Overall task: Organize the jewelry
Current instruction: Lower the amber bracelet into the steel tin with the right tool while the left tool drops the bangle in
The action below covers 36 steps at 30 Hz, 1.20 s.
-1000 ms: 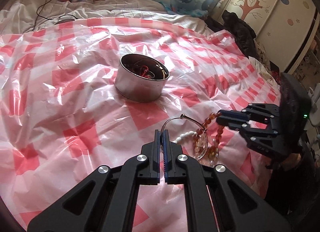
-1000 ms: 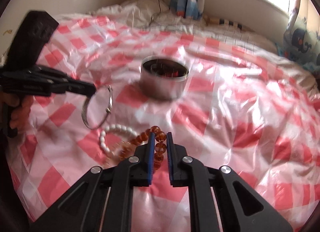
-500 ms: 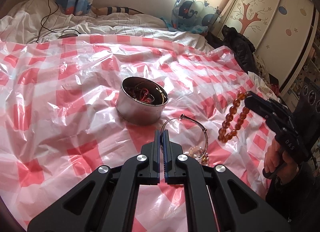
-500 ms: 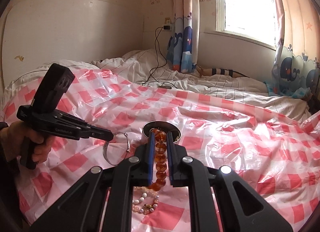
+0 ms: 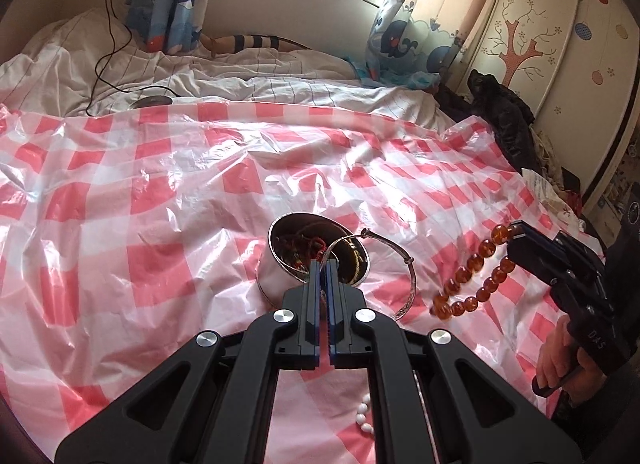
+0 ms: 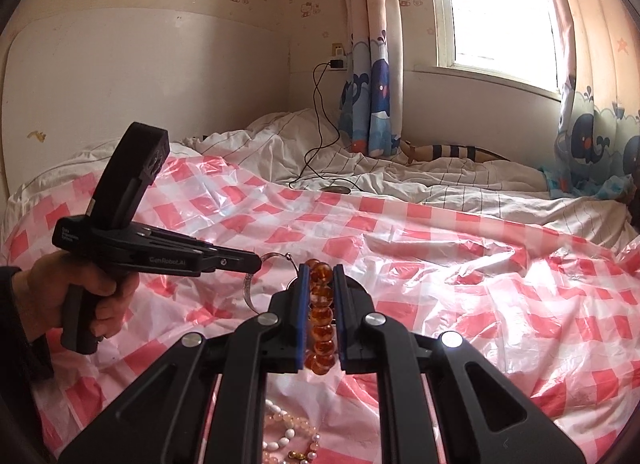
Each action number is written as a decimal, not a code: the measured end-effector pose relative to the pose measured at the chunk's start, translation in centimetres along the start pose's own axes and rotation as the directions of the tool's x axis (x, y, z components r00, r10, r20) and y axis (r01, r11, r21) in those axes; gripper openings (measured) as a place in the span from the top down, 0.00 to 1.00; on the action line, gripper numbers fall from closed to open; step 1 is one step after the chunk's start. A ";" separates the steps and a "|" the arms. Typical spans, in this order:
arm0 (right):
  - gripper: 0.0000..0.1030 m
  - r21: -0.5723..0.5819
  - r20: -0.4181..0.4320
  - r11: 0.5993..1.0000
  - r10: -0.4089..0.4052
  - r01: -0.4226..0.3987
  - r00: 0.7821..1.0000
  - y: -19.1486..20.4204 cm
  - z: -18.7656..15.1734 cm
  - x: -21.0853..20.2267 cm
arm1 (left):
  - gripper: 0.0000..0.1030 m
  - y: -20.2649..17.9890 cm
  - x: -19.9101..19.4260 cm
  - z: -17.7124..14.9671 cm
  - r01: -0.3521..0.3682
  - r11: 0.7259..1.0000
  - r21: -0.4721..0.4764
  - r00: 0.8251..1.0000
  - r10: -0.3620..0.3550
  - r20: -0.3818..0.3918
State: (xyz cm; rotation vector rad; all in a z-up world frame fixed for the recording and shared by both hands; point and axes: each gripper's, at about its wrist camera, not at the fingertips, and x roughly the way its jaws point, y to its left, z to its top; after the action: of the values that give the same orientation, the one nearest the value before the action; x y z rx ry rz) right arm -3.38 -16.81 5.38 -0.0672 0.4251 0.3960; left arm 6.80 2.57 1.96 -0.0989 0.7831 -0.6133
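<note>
My left gripper (image 5: 324,262) is shut on a thin silver bangle (image 5: 401,310), which hangs over the near rim of a round metal tin (image 5: 276,284) holding red and dark jewelry. In the right wrist view the same left gripper (image 6: 256,261) holds the bangle (image 6: 247,290) above the sheet. My right gripper (image 6: 319,270) is shut on an amber bead bracelet (image 6: 320,306). From the left wrist view the bracelet (image 5: 474,263) dangles in a loop from the right gripper (image 5: 514,234), to the right of the tin. The tin is hidden in the right wrist view.
A crinkled pink-and-white check plastic sheet (image 5: 160,224) covers the bed. White and pale pink bead bracelets (image 6: 288,428) lie on it below the grippers. Rumpled white bedding (image 6: 400,180) with a black charger cable (image 6: 320,136) lies behind. Dark clothing (image 5: 504,116) sits at the right edge.
Both grippers have risen off the sheet, lifting the bangle and the amber bracelet. The left one has carried the bangle closer to the tin. Both views have tilted up.
</note>
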 end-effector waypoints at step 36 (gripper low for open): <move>0.88 0.302 -0.202 0.948 0.170 -0.103 0.965 -4.7 -1.2 14.6 | 0.61 2.0 5.3 2.6 -0.177 0.981 -0.075 0.983 0.172 -0.066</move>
State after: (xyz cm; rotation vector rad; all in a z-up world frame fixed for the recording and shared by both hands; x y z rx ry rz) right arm 10.18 -16.01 -1.90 0.2065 0.7116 0.4617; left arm 12.41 0.94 -0.16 -0.0856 0.8644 -0.4197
